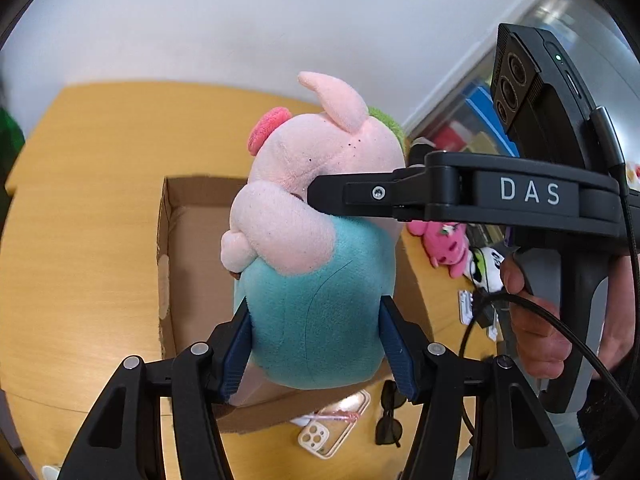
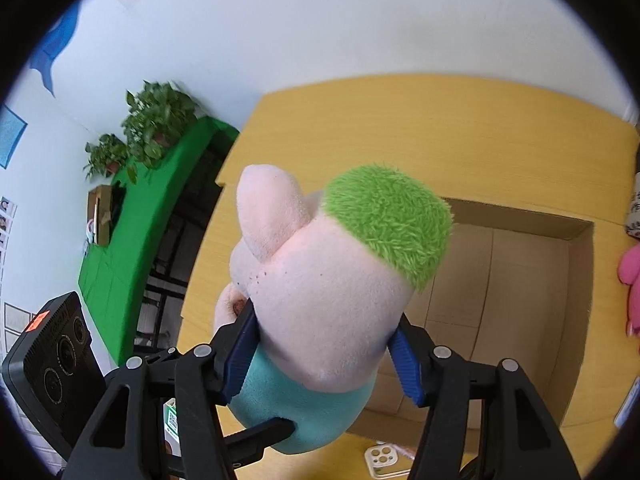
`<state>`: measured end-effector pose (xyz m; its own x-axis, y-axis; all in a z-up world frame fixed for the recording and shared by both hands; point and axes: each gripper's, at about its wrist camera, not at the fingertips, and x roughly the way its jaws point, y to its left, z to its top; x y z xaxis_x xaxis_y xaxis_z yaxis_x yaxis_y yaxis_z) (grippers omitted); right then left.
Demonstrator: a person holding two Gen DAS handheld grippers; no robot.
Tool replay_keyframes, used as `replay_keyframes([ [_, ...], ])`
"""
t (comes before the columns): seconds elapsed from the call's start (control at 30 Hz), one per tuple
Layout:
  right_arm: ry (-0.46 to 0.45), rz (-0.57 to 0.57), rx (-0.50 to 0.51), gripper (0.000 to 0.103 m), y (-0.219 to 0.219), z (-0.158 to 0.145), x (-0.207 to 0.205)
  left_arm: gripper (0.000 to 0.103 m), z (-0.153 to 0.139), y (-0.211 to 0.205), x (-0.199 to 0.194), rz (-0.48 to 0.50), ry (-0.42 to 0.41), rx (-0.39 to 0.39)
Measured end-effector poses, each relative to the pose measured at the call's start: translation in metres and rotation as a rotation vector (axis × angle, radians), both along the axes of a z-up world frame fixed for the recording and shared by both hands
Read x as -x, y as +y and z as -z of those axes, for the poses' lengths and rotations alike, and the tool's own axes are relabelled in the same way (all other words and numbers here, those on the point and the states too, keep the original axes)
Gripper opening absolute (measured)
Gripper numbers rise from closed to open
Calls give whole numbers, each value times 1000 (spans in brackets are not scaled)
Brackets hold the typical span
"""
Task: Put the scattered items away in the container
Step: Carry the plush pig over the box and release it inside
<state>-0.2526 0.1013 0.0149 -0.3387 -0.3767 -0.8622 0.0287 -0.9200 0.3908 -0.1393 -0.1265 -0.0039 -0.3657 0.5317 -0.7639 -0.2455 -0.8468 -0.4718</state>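
Observation:
A pink plush pig [image 1: 316, 208] with a teal body and a green tuft hangs in the air over an open cardboard box [image 1: 188, 240] on the yellow table. My left gripper [image 1: 316, 344] is shut on the pig's teal body. My right gripper [image 2: 324, 356] is shut on the pig's [image 2: 332, 304] pink head; it enters the left wrist view from the right [image 1: 316, 194]. The box [image 2: 520, 280] looks empty where its floor shows.
A phone in a clear case [image 1: 332, 428] and black sunglasses [image 1: 390, 416] lie on the table [image 1: 88, 240] in front of the box. A pink plush toy [image 1: 444, 244] and a black-and-white item [image 1: 486, 268] lie to the box's right. A green-covered table with potted plants [image 2: 152, 128] stands beyond the left edge.

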Motion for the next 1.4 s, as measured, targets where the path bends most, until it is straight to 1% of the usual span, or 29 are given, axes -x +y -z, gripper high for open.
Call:
replay_keyframes([
  [0.13,-74,-27,12,60,3,45,35,64,41,9,20,-44,-83,16],
  [0.17,-89,-32,14,60,0,57,42,64,45,16,35,-52,-97,20],
  [0.4,-182,-54,56,60,3,134,89,64,112,19,80,-89,-208,73],
  [0.5,-218,-67,75,60,6,164,106,64,135,19,94,-103,-243,91],
  [0.6,-235,-79,83,60,5,185,118,64,155,20,106,-116,-274,103],
  [0.8,-264,-81,100,60,5,218,129,64,183,28,115,-120,-316,148],
  [0.83,-268,-80,104,60,6,224,130,64,187,28,116,-125,-319,145],
  [0.9,-256,-74,116,60,2,228,135,65,188,25,118,-138,-315,132],
  [0.97,-248,-71,124,62,2,230,138,69,188,24,121,-143,-310,132],
  [1.0,-244,-73,124,65,1,231,138,71,188,24,122,-145,-308,137],
  [1.03,-239,-78,120,67,-1,231,139,76,188,23,122,-146,-304,142],
  [1.1,-227,-83,104,78,-5,231,140,78,184,22,122,-151,-292,145],
  [1.2,-198,-78,73,81,-4,224,134,79,172,21,116,-161,-257,168],
  [1.23,-175,-78,54,81,-4,216,131,79,165,21,112,-157,-238,180],
  [1.3,-126,-80,35,81,0,198,122,82,146,20,102,-150,-191,188],
  [1.33,-93,-77,14,81,2,182,113,85,136,18,95,-150,-166,190],
  [1.4,-29,-70,-51,81,6,151,94,86,112,14,79,-152,-110,189],
])
